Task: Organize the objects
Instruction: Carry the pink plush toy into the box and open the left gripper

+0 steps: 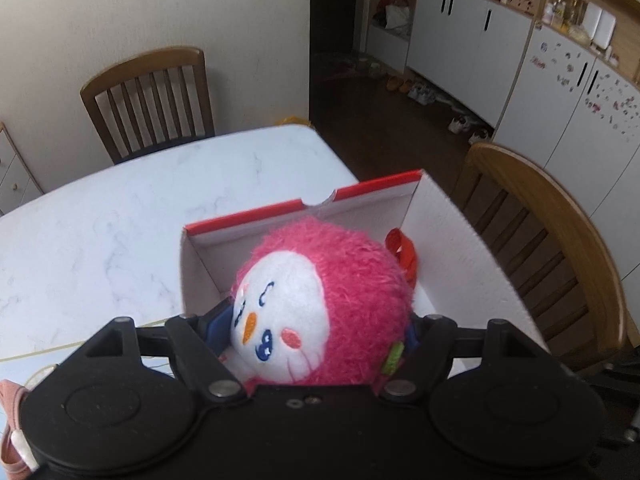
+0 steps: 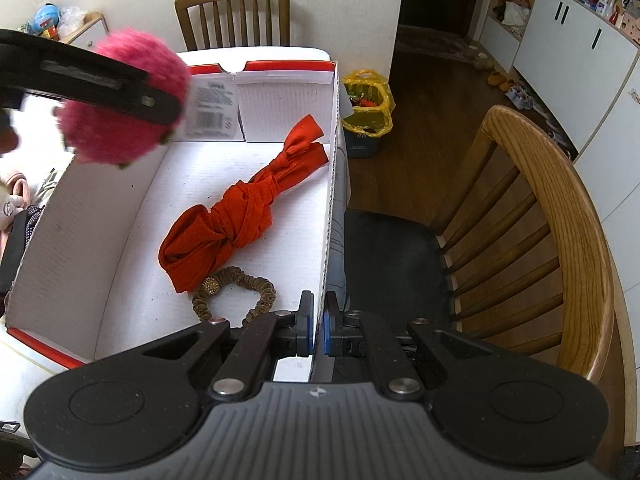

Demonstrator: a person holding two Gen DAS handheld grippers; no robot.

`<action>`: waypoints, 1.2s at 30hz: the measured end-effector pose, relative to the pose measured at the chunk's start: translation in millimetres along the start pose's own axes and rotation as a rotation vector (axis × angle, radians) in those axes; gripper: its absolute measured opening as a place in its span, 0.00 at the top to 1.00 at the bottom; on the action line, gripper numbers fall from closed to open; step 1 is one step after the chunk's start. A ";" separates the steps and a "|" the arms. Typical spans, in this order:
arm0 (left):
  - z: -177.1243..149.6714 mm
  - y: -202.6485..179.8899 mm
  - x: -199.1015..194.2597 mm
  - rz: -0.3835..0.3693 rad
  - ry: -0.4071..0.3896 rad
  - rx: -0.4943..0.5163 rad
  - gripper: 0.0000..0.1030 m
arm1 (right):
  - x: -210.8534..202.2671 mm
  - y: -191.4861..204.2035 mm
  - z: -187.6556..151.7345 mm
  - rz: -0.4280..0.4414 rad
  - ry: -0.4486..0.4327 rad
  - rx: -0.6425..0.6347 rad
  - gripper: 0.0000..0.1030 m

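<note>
Only right tongs (image 2: 316, 326) view shows, seemingly, a scrunchie (image 2: 244, 294) beside red cloth (image 2: 240, 212).

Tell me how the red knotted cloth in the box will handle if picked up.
The red cloth is probably floppy: its ends lie flat and creased. It looks light for its size. The knots should give a firmer grip point and keep it bundled.

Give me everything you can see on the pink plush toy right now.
The pink plush toy is a round, fuzzy ball of hot-pink fur with a white face panel, embroidered blue eyes, an orange beak and pink cheeks; a small green tag sticks out at its side. It is clamped between the pads of the left tongs, face tilted sideways, held in the air over the white cardboard box. Nothing else touches it.
</note>
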State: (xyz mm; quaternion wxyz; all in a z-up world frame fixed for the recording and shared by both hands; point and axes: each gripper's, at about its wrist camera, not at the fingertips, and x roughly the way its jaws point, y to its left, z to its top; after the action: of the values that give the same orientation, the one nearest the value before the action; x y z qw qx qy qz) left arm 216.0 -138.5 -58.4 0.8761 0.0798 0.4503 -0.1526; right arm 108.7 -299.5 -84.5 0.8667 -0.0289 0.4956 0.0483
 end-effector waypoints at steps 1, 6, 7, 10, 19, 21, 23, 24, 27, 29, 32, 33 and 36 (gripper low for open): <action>0.4 -0.7 4.9 -0.003 0.005 0.004 0.27 | 0.0 -0.3 -0.1 0.002 0.000 0.002 0.96; 3.4 -4.0 28.0 0.001 0.035 0.011 0.27 | 0.4 -1.6 -0.3 0.010 0.000 0.011 0.96; 3.8 -4.6 32.3 0.006 0.043 0.008 0.27 | 0.5 -1.8 -0.2 0.011 0.000 0.013 0.96; 4.4 -6.2 40.7 0.004 0.054 0.014 0.27 | 1.0 -2.4 0.0 0.014 0.000 0.018 0.96; 5.7 -7.9 66.0 0.022 0.123 0.005 0.27 | 0.8 -3.6 -0.5 0.019 0.000 0.030 0.96; 5.4 -6.4 69.3 0.020 0.137 -0.001 0.27 | 0.6 -4.0 -0.2 0.020 0.001 0.033 0.96; 4.8 -5.2 71.7 0.018 0.150 -0.003 0.27 | 0.6 -4.1 -0.1 0.021 0.001 0.034 0.96; 4.4 -5.1 73.3 0.017 0.156 -0.002 0.27 | 0.6 -4.1 -0.1 0.021 0.001 0.034 0.96; 3.1 -3.5 74.7 0.015 0.167 -0.002 0.27 | 0.6 -4.1 0.0 0.021 0.001 0.034 0.96; 1.8 -2.0 75.3 0.010 0.177 -0.003 0.27 | 0.7 -3.9 0.0 0.020 0.002 0.035 0.96; 0.1 0.1 73.4 0.009 0.182 -0.005 0.24 | 0.8 -3.7 0.0 0.019 0.002 0.035 0.96; -0.2 0.9 72.6 0.009 0.183 -0.006 0.24 | 0.8 -3.6 -0.1 0.019 0.002 0.035 0.96; -0.9 3.2 68.9 0.003 0.178 -0.015 0.24 | 0.8 -3.6 0.0 0.018 0.002 0.035 0.96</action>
State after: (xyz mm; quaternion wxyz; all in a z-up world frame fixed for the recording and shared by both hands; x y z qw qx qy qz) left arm 254.1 -148.6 -114.9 0.8334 0.0872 0.5275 -0.1400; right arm 109.4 -303.0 -85.2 0.8661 -0.0095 0.4976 0.0474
